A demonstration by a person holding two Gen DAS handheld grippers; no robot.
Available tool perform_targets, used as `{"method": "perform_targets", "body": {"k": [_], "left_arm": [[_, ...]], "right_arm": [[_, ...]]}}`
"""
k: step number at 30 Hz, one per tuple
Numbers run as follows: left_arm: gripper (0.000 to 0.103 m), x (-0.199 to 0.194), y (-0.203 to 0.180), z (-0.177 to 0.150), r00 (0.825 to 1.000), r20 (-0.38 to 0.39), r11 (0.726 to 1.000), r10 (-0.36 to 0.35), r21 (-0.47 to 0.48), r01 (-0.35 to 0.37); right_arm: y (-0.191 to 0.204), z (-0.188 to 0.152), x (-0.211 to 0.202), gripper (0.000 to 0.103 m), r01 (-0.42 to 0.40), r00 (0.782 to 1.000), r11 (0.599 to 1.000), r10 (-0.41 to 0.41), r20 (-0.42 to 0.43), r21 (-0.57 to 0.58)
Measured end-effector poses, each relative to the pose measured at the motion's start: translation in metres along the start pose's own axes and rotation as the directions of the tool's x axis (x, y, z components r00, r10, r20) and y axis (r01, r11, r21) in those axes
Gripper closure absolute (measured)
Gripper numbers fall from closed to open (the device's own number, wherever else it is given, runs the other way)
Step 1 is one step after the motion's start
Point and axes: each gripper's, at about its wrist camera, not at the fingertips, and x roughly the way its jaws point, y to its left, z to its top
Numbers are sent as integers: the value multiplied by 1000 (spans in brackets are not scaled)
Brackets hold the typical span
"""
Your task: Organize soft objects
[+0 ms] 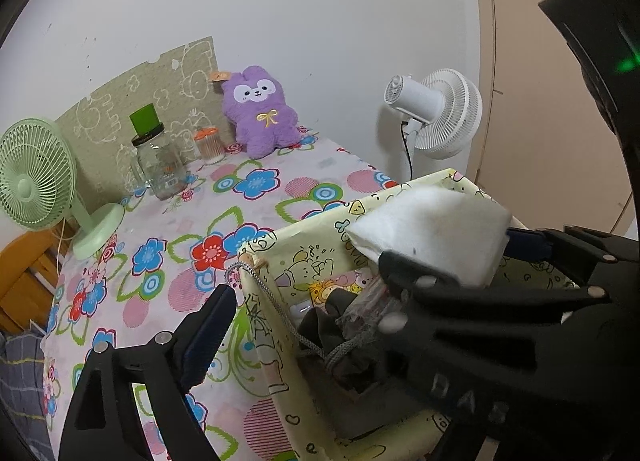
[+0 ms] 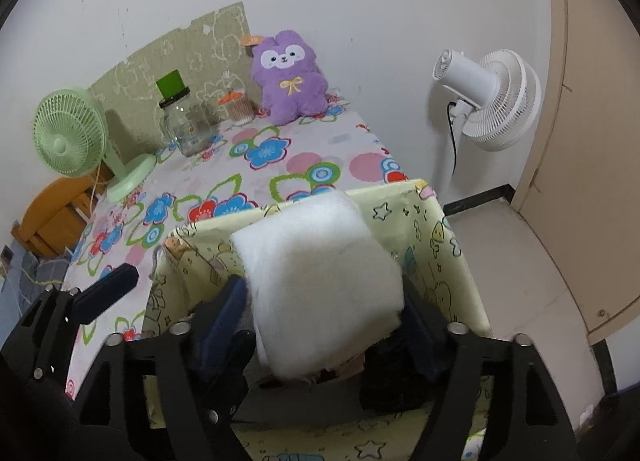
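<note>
A white foam block (image 2: 320,281) is gripped between the fingers of my right gripper (image 2: 324,313), held over the open top of a yellow cartoon-print fabric bin (image 2: 436,237). It also shows in the left wrist view (image 1: 432,233), above the bin (image 1: 276,257). My left gripper (image 1: 372,281) is open, straddling the bin's near left corner; one finger (image 1: 212,325) lies outside over the tablecloth. Dark cloth and clear plastic (image 1: 348,325) lie inside the bin. A purple plush toy (image 1: 260,113) sits at the table's far edge against the wall.
A floral tablecloth (image 1: 248,189) covers the table. A green desk fan (image 1: 36,177), a glass jar with green lid (image 1: 158,157) and a small orange-lidded jar (image 1: 209,144) stand at the back left. A white floor fan (image 1: 436,113) stands right, beside a door.
</note>
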Motion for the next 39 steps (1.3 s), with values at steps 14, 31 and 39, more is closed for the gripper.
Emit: {"method": "perform_targets", "body": {"k": [14, 31, 39], "left_arm": [[7, -23, 3, -13, 1000, 2, 999, 28, -14, -28], [3, -74, 31, -28, 995, 70, 994, 78, -88, -71], [1, -100, 58, -39, 988, 98, 983, 117, -156, -101]], "right_arm": [[5, -17, -28, 13, 39, 999, 999, -39, 34, 2], [41, -31, -77, 13, 50, 990, 996, -40, 133, -73], [62, -33, -94, 13, 41, 985, 994, -24, 173, -98]]}}
